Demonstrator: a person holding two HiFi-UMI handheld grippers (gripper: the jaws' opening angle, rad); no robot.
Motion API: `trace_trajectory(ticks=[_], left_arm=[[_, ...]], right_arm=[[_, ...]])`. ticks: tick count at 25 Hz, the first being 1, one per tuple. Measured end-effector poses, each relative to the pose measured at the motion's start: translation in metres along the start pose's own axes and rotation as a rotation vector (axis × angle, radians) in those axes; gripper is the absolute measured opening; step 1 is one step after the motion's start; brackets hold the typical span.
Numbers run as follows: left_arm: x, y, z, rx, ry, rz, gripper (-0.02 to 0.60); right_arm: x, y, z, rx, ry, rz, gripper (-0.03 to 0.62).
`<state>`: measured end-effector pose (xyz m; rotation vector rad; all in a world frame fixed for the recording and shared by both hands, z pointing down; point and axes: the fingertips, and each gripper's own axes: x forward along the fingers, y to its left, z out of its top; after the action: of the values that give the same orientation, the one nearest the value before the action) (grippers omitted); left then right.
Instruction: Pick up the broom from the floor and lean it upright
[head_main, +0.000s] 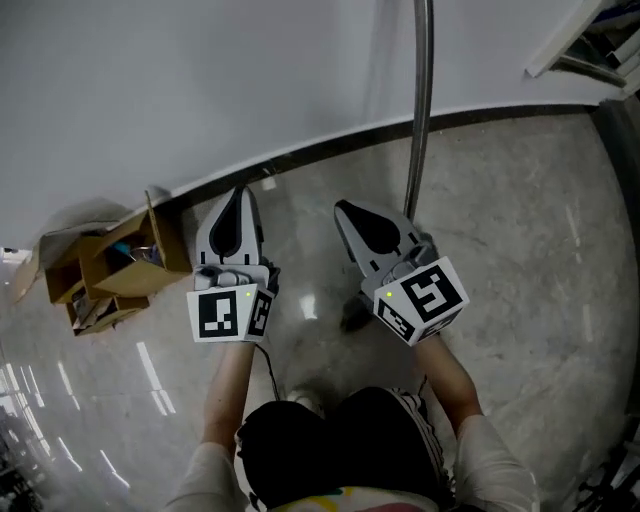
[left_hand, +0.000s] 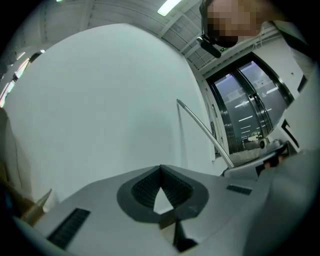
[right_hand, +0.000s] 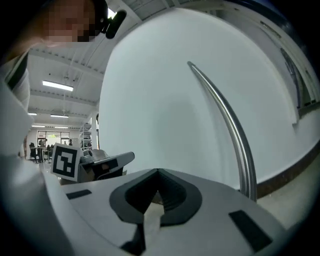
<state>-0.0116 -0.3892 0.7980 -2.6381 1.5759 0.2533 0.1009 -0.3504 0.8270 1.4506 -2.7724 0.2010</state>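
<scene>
head view: both forearms reach forward from the person's body, with the hands side by side above the floor (head_main: 520, 230) and both grippers aimed at the wall (head_main: 200, 80).
left gripper (head_main: 240, 195): held about level, with its marker cube toward the person; the fingers are pressed together with nothing between them.
right gripper (head_main: 348, 210): near the left one but apart, tip angled slightly toward it; the fingers are pressed together and empty.
broom handle (head_main: 422, 100): a metal pole standing steeply against the wall, just beyond the right gripper and clear of both sets of fingers; that gripper hides its lower end.
cardboard box (head_main: 110, 265): on the floor by the wall, left of the left gripper.
</scene>
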Motion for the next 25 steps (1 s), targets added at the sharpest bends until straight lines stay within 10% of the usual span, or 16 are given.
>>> trace_trajectory(ticks=[5,9,14,20,25], left_arm=[[-0.039,-0.016,-0.070,-0.059,0.083,-0.012,0.044],[-0.062,0.010,-0.031,-0.110,0.147,0.025,0.044],[-0.063,0.025,0.182,-0.177,0.098,0.085,0.044],[-0.064,-0.011,0.528,-0.231,0.140,0.181,0.044],[-0.036,-0.054,0.751,-0.093,0.203,0.164,0.044]], right_arm=[[-0.010,-0.009,-0.072,0.097,0.034,-0.056,0.012],[-0.014,0.019,-0.049,0.155,0.123,-0.076,0.012],[-0.031,0.074,0.122,0.135,0.201,-0.035,0.012],[-0.098,0.168,0.446,0.125,0.303,0.075,0.012],[-0.108,0.173,0.716,-0.003,0.206,0.053,0.014]])
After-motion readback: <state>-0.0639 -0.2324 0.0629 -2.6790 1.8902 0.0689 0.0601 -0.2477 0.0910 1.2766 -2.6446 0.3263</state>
